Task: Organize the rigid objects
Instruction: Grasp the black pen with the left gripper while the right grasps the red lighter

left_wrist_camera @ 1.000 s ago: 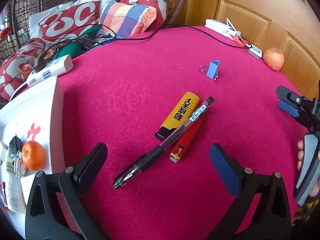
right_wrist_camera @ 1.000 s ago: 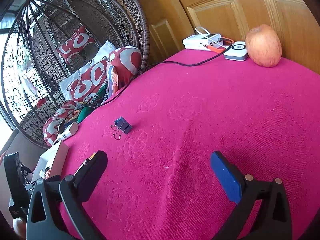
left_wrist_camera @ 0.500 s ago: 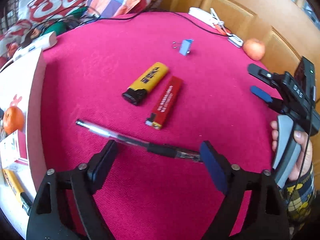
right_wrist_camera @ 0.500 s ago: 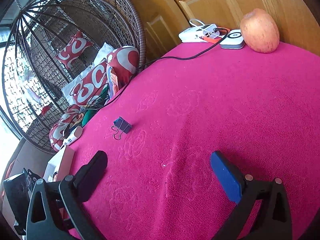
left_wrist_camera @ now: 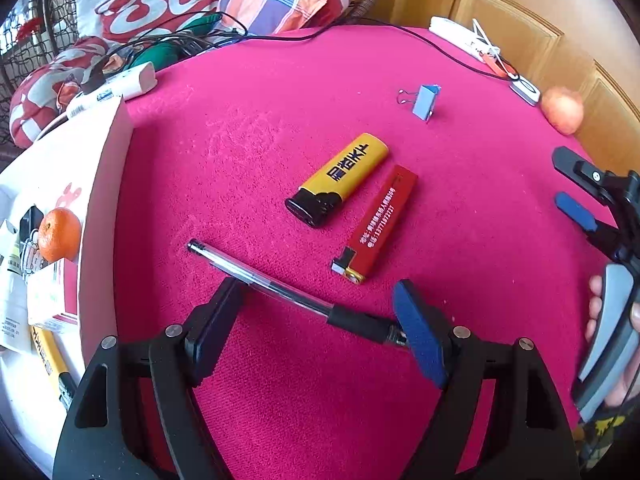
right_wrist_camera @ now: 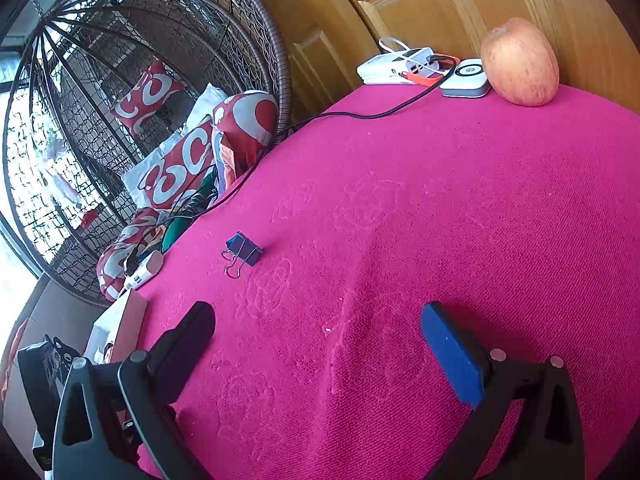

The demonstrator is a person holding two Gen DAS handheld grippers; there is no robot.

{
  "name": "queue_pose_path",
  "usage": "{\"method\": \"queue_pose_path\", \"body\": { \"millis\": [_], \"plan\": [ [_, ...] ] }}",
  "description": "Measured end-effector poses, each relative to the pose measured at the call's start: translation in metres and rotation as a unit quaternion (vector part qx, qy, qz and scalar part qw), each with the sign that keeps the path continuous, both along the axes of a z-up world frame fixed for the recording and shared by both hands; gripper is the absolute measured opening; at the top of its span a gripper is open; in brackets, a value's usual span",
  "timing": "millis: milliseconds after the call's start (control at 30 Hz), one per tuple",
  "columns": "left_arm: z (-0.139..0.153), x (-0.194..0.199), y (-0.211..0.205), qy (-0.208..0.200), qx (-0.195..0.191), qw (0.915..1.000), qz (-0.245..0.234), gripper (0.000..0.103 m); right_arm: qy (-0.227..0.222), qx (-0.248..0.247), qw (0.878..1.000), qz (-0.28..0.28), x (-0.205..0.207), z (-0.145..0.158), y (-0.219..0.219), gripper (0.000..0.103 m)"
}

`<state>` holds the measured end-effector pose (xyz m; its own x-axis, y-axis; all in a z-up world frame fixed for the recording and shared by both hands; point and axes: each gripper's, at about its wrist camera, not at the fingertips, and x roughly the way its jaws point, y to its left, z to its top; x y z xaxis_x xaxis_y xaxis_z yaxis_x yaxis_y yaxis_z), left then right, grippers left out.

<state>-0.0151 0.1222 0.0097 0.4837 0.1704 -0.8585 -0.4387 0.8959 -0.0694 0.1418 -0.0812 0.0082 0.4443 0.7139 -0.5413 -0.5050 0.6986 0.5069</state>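
Note:
In the left wrist view a clear pen with a black grip (left_wrist_camera: pixel 280 286) lies crosswise between the fingers of my left gripper (left_wrist_camera: pixel 320 312). The jaws stand around it but still apart. Beyond it lie a yellow lighter (left_wrist_camera: pixel 338 178) and a red lighter (left_wrist_camera: pixel 380 224) side by side, then a blue binder clip (left_wrist_camera: pixel 424 102). My right gripper (right_wrist_camera: pixel 318 344) is open and empty over bare cloth; it shows in the left wrist view (left_wrist_camera: pixel 576 188) at the right edge. The binder clip (right_wrist_camera: pixel 242 250) lies ahead to its left.
A white box (left_wrist_camera: pixel 60 216) holding an orange and small items stands at the table's left edge. An apple (right_wrist_camera: pixel 520 62), a white charger puck (right_wrist_camera: pixel 466 78) and a power bank with cable (right_wrist_camera: pixel 396 66) sit at the far edge by the wooden door. Cushions fill a wicker chair beyond.
The pen has left the lighters and turned crosswise between my left fingers. The left gripper has narrowed around it. The right gripper has barely moved.

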Motion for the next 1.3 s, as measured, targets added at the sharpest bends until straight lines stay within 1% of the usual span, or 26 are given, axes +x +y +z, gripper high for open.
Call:
{"method": "queue_pose_path", "body": {
  "millis": [67,167,267,300,333,367,400,433,500,567,600,667,700,733,800,867,967,1033,1067,1100,1133,1167,1200,1233,1300],
  "plan": [
    [-0.002,0.008,-0.002,0.011,0.018,0.9998,0.004,0.079,0.0,0.0,1.0,0.0,0.0,0.0,0.0,0.103],
    [-0.003,0.009,-0.002,0.007,0.03,0.9995,0.001,0.08,0.0,0.0,1.0,0.0,0.0,0.0,0.0,0.103],
    [-0.003,0.001,-0.004,0.008,0.051,0.9982,-0.032,0.08,0.0,0.001,1.0,0.0,0.0,0.0,0.0,0.103],
    [-0.002,-0.004,-0.006,0.008,0.058,0.9972,-0.046,0.073,0.0,0.0,1.0,0.0,0.0,0.0,0.0,0.103],
    [-0.001,-0.009,-0.008,0.008,0.063,0.9963,-0.057,0.061,0.0,0.0,1.0,0.0,0.0,0.0,0.0,0.103],
    [0.0,-0.013,-0.007,0.011,0.068,0.9957,-0.062,0.055,0.0,-0.001,1.0,0.001,0.0,-0.001,0.001,0.103],
    [0.001,-0.019,-0.008,0.014,0.076,0.9949,-0.064,0.042,0.0,-0.001,1.0,0.001,-0.001,0.0,0.001,0.103],
    [0.002,-0.023,-0.009,0.017,0.084,0.9941,-0.067,0.034,-0.002,-0.003,1.0,0.004,-0.001,0.0,0.002,0.103],
    [0.001,-0.03,-0.01,0.018,0.088,0.9936,-0.068,0.034,-0.008,-0.007,0.999,0.038,-0.005,0.002,0.012,0.103],
    [0.0,-0.035,-0.009,0.011,0.071,0.9954,-0.064,0.034,-0.032,-0.03,0.995,0.092,-0.015,0.007,0.031,0.103],
    [0.0,-0.036,-0.007,0.007,0.06,0.9963,-0.061,0.034,-0.052,-0.048,0.99,0.121,-0.023,0.011,0.044,0.103],
    [0.0,-0.033,-0.005,0.007,0.051,0.9975,-0.048,0.042,-0.098,-0.083,0.976,0.175,-0.043,0.018,0.071,0.103],
    [0.0,-0.032,-0.003,0.009,0.049,0.9979,-0.042,0.058,-0.12,-0.098,0.967,0.201,-0.053,0.021,0.084,0.103],
    [-0.002,-0.031,-0.003,0.014,0.04,0.9984,-0.039,0.08,-0.14,-0.115,0.957,0.225,-0.062,0.023,0.098,0.103],
    [-0.003,-0.03,-0.009,0.016,0.031,0.998,-0.053,0.082,-0.171,-0.149,0.938,0.263,-0.077,0.023,0.122,0.103],
    [-0.003,-0.031,-0.012,0.009,0.029,0.9984,-0.047,0.083,-0.182,-0.175,0.921,0.296,-0.085,0.017,0.143,0.103],
    [-0.004,-0.034,-0.012,-0.003,0.025,0.9991,-0.034,0.083,-0.193,-0.204,0.905,0.319,-0.089,0.008,0.165,0.103],
    [-0.004,-0.034,-0.014,-0.004,0.03,0.999,-0.033,0.082,-0.194,-0.224,0.896,0.332,-0.09,0.0,0.177,0.103],
    [-0.004,-0.034,-0.015,-0.005,0.033,0.9988,-0.036,0.08,-0.195,-0.235,0.89,0.337,-0.09,-0.004,0.181,0.103],
    [-0.003,-0.034,-0.016,-0.008,0.036,0.9985,-0.041,0.069,-0.196,-0.25,0.885,0.34,-0.091,-0.008,0.183,0.103],
    [-0.001,-0.035,-0.018,-0.013,0.038,0.9981,-0.048,0.052,-0.192,-0.262,0.882,0.342,-0.091,-0.012,0.184,0.103],
    [-0.001,-0.036,-0.019,-0.018,0.028,0.998,-0.054,0.042,-0.191,-0.254,0.884,0.343,-0.091,-0.01,0.181,0.102],
    [0.001,-0.037,-0.021,-0.018,0.032,0.9977,-0.056,0.025,-0.189,-0.247,0.886,0.345,-0.091,-0.008,0.177,0.082],
    [0.001,-0.037,-0.023,-0.016,0.039,0.9973,-0.06,0.016,-0.193,-0.244,0.888,0.339,-0.091,-0.006,0.172,0.082],
    [0.001,-0.038,-0.025,-0.022,0.041,0.9971,-0.061,0.015,-0.188,-0.242,0.896,0.321,-0.087,-0.005,0.161,0.081]
  ]
}}
